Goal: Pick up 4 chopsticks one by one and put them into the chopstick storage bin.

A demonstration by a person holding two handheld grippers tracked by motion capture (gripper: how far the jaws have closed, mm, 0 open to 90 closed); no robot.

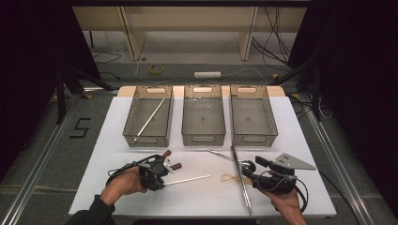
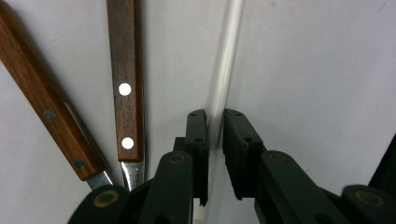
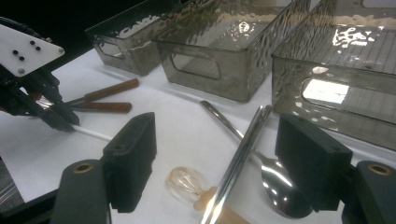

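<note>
The thin white stick (image 2: 223, 70) was squeezed between the closed fingers (image 2: 198, 135) of the left gripper (image 2: 215, 140) — the right gripper (image 3: 224, 158) was held wide open.

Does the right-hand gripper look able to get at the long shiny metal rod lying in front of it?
Probably yes. The right gripper has its jaws wide open with the long shiny metal rod lying between them on the white table, though a small whisk and spoon lie close beside it.

three grey bins (image 1: 203, 121) | two wooden-handled tools (image 2: 125, 88) | spoon (image 3: 275, 179) | whisk (image 3: 187, 184)
</note>
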